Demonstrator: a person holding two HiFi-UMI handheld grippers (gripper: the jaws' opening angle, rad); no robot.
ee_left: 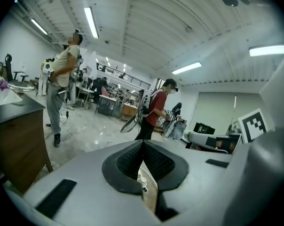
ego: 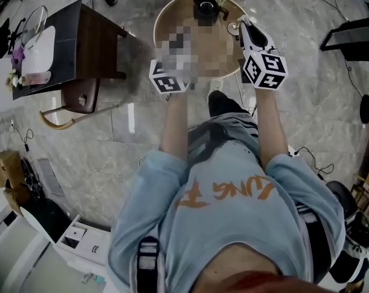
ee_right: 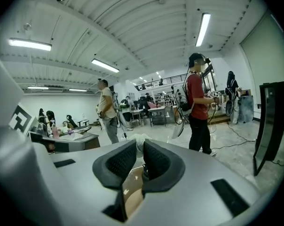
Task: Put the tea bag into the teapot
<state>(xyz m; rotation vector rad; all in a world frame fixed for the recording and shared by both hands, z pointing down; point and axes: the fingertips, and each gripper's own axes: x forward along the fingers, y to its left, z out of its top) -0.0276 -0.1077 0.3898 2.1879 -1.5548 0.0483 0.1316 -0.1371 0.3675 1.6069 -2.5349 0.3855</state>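
Observation:
A black teapot (ego: 206, 8) stands at the far side of a round wooden table (ego: 172, 17) in the head view. I see no tea bag in any view; a mosaic patch covers part of the tabletop. My left gripper (ego: 172, 72) is held over the table's near edge, its jaws shut (ee_left: 143, 149) with nothing visible between the pads. My right gripper (ego: 241, 26) reaches over the table's right rim, right of the teapot. Its jaws (ee_right: 139, 157) stand a narrow gap apart, with nothing between them. Both gripper views look out level across the room.
A dark wooden counter (ego: 80, 41) with a white basin stands at the left, with a wooden chair (ego: 80, 96) beside it. A black stand (ego: 355, 38) is at the right. People (ee_left: 156, 109) stand on the marble floor beyond the table. Small white cups (ee_left: 142, 180) sit on the table.

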